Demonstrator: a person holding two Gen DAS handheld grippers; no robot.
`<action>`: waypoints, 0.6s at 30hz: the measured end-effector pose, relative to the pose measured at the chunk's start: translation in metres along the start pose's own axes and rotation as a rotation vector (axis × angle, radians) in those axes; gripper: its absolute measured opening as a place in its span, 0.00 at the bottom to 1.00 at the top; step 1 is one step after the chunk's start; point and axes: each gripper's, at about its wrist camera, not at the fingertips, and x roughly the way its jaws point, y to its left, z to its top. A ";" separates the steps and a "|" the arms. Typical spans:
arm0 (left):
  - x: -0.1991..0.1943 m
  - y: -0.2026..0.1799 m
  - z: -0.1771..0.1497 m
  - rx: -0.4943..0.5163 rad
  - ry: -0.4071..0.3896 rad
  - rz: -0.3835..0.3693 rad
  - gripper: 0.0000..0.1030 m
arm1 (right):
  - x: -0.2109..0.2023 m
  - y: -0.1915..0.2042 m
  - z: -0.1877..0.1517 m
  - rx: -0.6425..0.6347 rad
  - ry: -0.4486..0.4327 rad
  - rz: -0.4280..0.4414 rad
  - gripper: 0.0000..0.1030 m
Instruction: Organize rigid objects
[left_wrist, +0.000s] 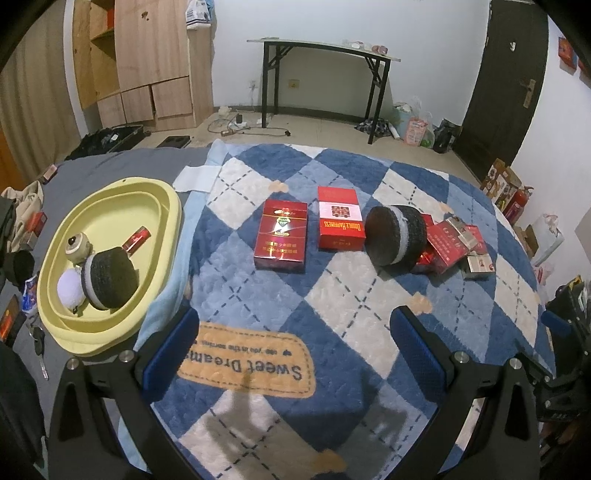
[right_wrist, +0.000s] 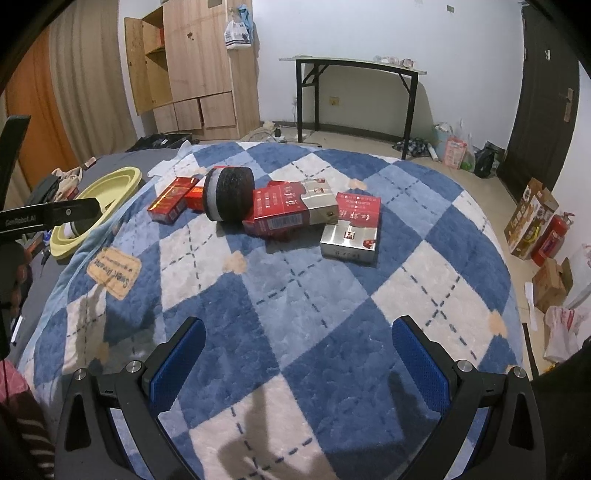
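The left gripper (left_wrist: 295, 347) hangs over the blue argyle blanket (left_wrist: 332, 295) with its jaws spread wide and nothing between them; the right gripper (right_wrist: 299, 354) is likewise wide open and empty above the same blanket.

Take the black cookie-shaped plush (left_wrist: 397, 236) lying on its side mid-blanket as the landmark. In the left wrist view, a "Double Happiness" red cigarette box (left_wrist: 339, 218) lies flat just left of it, and a darker red cigarette box (left_wrist: 281, 236) lies further left. To its right a heap of red and silver packs (left_wrist: 456, 240) touches it.

Only the left wrist view looks into the yellow oval tray (left_wrist: 74, 332), well to the left of the plush. It holds a second cookie plush (left_wrist: 110, 280), a white ball (left_wrist: 70, 290), a small tan round toy (left_wrist: 75, 245) and a small red pack (left_wrist: 137, 238).

The right wrist view shows only the tray's rim, but separates the heap: a red and silver pack (right_wrist: 291, 212) leans against the plush, and a silver and red pack (right_wrist: 352, 229) lies flat beyond it.
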 end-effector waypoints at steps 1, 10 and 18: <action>0.000 0.000 0.000 -0.001 -0.001 0.001 1.00 | 0.000 0.000 0.000 -0.001 -0.001 0.000 1.00; -0.001 -0.001 0.000 0.010 -0.006 0.002 1.00 | 0.001 0.000 -0.001 -0.005 0.001 0.002 1.00; -0.001 -0.001 0.000 0.009 0.001 0.002 1.00 | 0.001 -0.001 -0.001 -0.006 0.001 0.003 1.00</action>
